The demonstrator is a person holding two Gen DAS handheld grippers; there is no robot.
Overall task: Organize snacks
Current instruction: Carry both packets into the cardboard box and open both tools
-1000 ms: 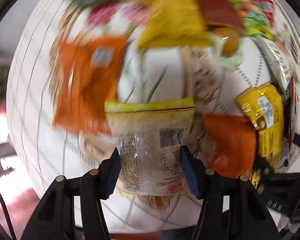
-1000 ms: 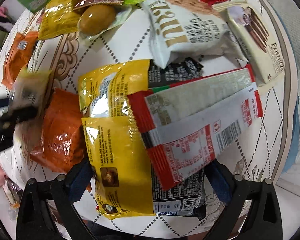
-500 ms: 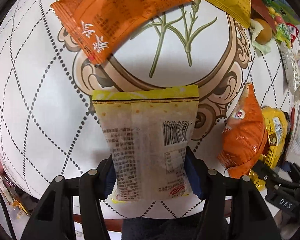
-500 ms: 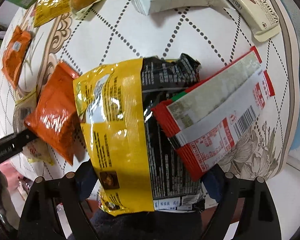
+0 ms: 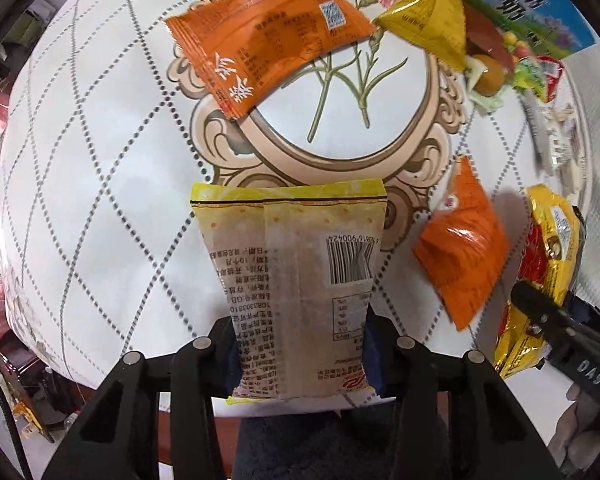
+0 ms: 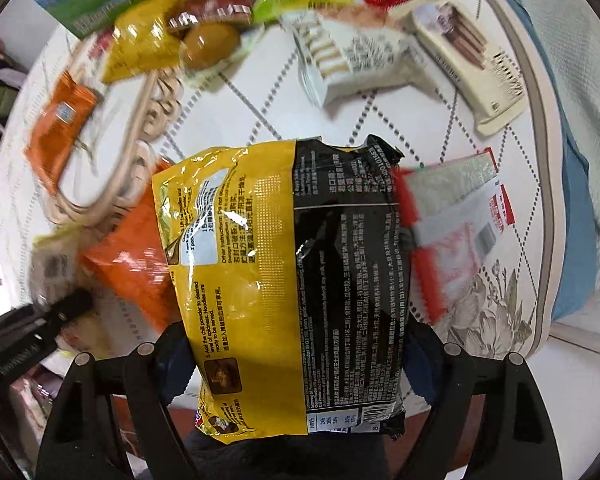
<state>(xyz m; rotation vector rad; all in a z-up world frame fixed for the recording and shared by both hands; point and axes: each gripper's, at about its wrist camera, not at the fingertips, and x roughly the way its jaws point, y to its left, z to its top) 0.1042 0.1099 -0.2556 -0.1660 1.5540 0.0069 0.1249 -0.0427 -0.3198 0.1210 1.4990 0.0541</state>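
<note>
Since earlier frame, our yellow-and-black packet (image 6: 296,280) rises clear of red-and-white packet (image 6: 456,240), which lies on table (image 5: 100,184) just right of it. Our right gripper (image 6: 296,364) pinches yellow-and-black packet at lower end. Our left gripper (image 5: 300,344) clamps pale cracker packet (image 5: 296,276), barcode up, over table's near edge. Small orange packet (image 5: 460,244) sits right of cracker packet; large orange packet (image 5: 268,44) lies beyond it, across table's flower print.
</note>
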